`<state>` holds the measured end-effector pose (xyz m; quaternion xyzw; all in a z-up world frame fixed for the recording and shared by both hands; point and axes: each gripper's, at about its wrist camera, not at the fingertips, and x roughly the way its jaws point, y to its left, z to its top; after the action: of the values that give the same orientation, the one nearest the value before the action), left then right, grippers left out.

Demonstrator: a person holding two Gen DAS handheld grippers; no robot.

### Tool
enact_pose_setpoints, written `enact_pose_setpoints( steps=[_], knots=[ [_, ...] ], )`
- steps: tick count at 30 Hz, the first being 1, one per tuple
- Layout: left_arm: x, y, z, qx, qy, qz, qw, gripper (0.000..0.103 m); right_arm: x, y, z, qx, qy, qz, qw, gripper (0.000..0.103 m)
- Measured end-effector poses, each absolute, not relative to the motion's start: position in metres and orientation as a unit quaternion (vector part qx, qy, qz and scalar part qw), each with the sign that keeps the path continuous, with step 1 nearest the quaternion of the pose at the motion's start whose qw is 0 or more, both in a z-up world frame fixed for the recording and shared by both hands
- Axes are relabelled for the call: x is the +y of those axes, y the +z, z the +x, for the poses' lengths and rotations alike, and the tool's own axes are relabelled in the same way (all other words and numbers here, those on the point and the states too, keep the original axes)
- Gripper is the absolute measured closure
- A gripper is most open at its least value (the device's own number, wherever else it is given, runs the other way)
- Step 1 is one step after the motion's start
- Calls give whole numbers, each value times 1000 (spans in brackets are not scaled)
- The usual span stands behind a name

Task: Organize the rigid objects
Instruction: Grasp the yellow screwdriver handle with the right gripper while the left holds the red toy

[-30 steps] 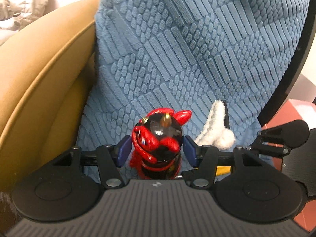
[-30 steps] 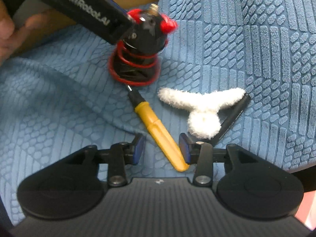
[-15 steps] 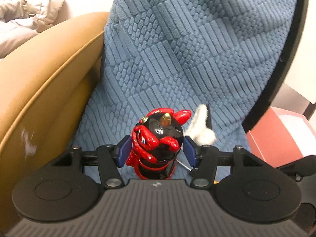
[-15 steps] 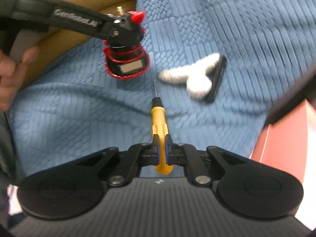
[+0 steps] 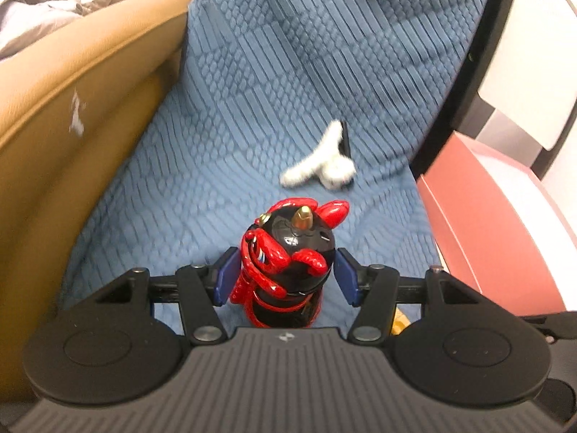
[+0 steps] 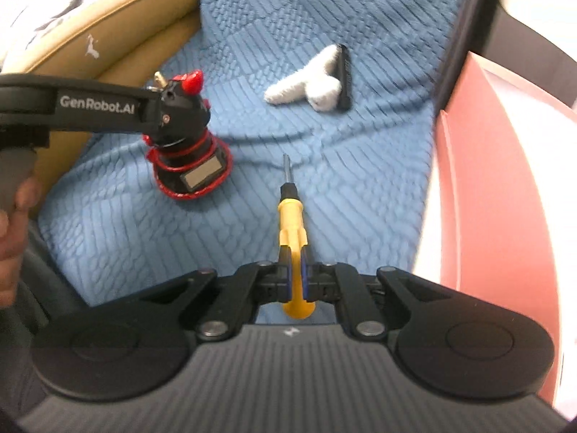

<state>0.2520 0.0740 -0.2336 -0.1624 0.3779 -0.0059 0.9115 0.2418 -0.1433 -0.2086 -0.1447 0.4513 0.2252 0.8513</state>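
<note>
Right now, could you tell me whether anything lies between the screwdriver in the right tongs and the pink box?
Nothing visible does: the screwdriver is held above the blue blanket, and the pink box lies open to its right.

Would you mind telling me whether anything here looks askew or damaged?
The figurine held in the left tongs hangs tilted, its base label facing the right camera. The tan armrest has a small white scuff. The screwdriver in the right tongs looks sound.
</note>
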Motion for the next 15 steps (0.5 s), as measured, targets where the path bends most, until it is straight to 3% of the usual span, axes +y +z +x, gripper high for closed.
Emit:
enact_pose_setpoints(
  steps=[15],
  knots=[
    [69, -243, 243, 404, -18, -169, 899, 39, -157, -215, 228, 459, 210, -102, 857, 92]
  ],
)
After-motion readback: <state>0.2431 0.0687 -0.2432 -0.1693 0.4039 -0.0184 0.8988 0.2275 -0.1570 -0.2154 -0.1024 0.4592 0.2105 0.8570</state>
